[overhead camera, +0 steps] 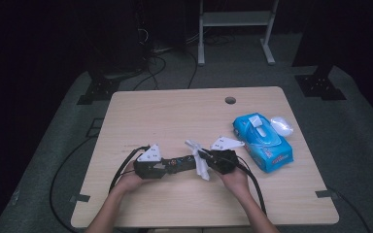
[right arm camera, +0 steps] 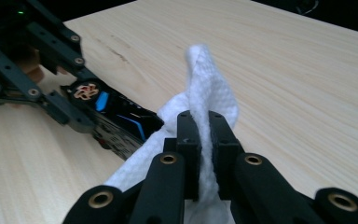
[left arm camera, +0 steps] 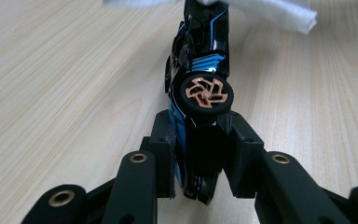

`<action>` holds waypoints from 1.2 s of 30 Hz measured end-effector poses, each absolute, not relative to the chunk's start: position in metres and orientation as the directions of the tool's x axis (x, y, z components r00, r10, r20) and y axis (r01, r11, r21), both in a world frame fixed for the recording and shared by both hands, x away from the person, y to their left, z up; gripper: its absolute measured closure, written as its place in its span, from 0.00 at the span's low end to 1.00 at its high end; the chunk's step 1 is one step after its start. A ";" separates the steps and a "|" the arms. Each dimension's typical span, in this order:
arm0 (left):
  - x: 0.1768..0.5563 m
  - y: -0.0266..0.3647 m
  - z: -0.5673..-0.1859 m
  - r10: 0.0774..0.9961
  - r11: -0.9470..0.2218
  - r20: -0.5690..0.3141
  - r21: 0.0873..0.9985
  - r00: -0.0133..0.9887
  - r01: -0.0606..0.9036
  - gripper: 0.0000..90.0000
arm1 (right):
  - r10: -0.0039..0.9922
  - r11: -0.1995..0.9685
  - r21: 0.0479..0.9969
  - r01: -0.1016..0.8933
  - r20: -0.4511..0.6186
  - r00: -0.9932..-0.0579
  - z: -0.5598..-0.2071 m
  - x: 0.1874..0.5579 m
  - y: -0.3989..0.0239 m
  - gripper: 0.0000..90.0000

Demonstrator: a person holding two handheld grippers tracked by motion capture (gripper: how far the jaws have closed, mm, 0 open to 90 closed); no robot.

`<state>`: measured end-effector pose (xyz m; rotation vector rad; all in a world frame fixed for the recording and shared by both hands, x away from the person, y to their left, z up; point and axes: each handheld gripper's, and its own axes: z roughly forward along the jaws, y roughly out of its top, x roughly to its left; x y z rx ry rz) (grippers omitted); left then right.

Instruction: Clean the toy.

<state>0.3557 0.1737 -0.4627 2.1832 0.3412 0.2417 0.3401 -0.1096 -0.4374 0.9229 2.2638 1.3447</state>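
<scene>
- Toy car point(left arm camera: 200, 93), hard, glossy and likely slippery, sits clamped at its rear in the left gripper point(left arm camera: 200, 154), jaws closed on its sides, near the tabletop's point(overhead camera: 175, 111) front edge.
- Wet wipe point(right arm camera: 209, 93), soft, limp and light, is pinched mid-fold between the right gripper's point(right arm camera: 204, 135) nearly closed jaws, draped against the car's nose.
- Wheels make poor grip points; the body sides look safer.

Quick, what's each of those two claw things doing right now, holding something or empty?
Left gripper: closed on the black and blue toy car.
Right gripper: closed on the white wipe, at the car's far end.
</scene>
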 end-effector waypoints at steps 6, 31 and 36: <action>0.358 0.170 -0.458 0.348 -0.563 0.043 0.809 0.936 0.172 0.66 | 0.702 0.320 0.877 0.360 0.036 -0.712 -0.436 0.338 -0.121 0.94; 0.380 0.092 -0.434 0.290 -0.716 0.070 0.678 0.954 0.168 0.54 | 0.728 0.275 0.884 0.378 0.065 -0.682 -0.434 0.332 -0.154 0.94; 0.383 0.084 -0.438 0.305 -0.727 0.054 0.658 0.951 0.196 0.56 | 0.729 0.266 0.884 0.384 0.076 -0.680 -0.436 0.333 -0.156 0.94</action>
